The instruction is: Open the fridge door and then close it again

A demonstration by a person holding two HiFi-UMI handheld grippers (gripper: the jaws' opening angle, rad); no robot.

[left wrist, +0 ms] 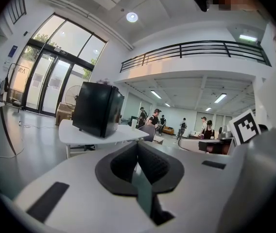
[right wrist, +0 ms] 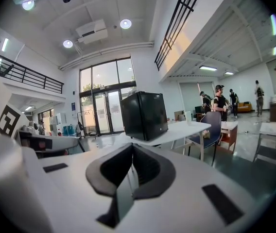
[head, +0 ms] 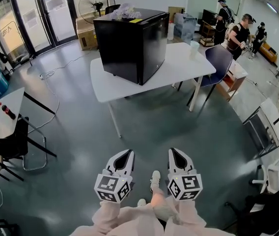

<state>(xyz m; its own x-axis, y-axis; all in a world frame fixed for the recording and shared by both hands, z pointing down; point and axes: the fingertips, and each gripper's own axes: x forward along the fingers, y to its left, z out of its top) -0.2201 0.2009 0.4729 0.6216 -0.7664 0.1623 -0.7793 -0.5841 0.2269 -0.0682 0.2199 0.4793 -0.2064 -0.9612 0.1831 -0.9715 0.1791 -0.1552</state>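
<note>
A small black fridge (head: pixel 131 43) stands with its door closed on a white table (head: pixel 179 65) well ahead of me; the left gripper view shows the fridge (left wrist: pixel 97 109) and the right gripper view shows it too (right wrist: pixel 144 115). My left gripper (head: pixel 125 155) and right gripper (head: pixel 177 153) hang side by side low over the grey floor, far short of the table. Both are shut with nothing between the jaws. In the left gripper view the left gripper (left wrist: pixel 137 145) points toward the fridge, and the right gripper (right wrist: pixel 131 147) does likewise in its own view.
A blue chair (head: pixel 219 62) stands at the table's right end. A black chair (head: pixel 12 144) and another white table (head: pixel 2 112) with a bottle sit at the left. Several people (head: pixel 237 33) stand at the back right. A cardboard box (head: pixel 86 33) and fan lie behind the fridge.
</note>
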